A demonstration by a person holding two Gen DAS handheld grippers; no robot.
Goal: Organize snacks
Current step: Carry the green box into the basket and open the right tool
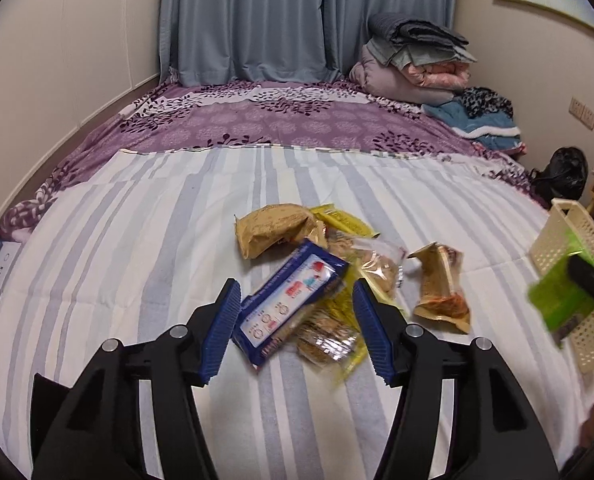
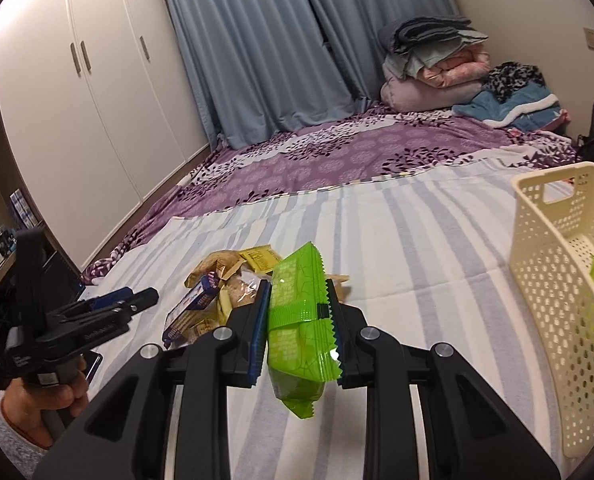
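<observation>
**Carrying a green packet toward the basket, pile waiting**

Gripping the green snack packet (image 2: 299, 332) by its middle, the right hand-held gripper (image 2: 299, 330) is clamped shut, packet hanging above the bed (image 2: 417, 240). The cream basket (image 2: 553, 280) sits at right of frame, open striped sheet between. Risk: the slick wrapper sliding out, or its tail snagging the rim. The left hand-held gripper (image 1: 297, 326) stands open over the blue packet (image 1: 293, 304), pressing nothing
</observation>
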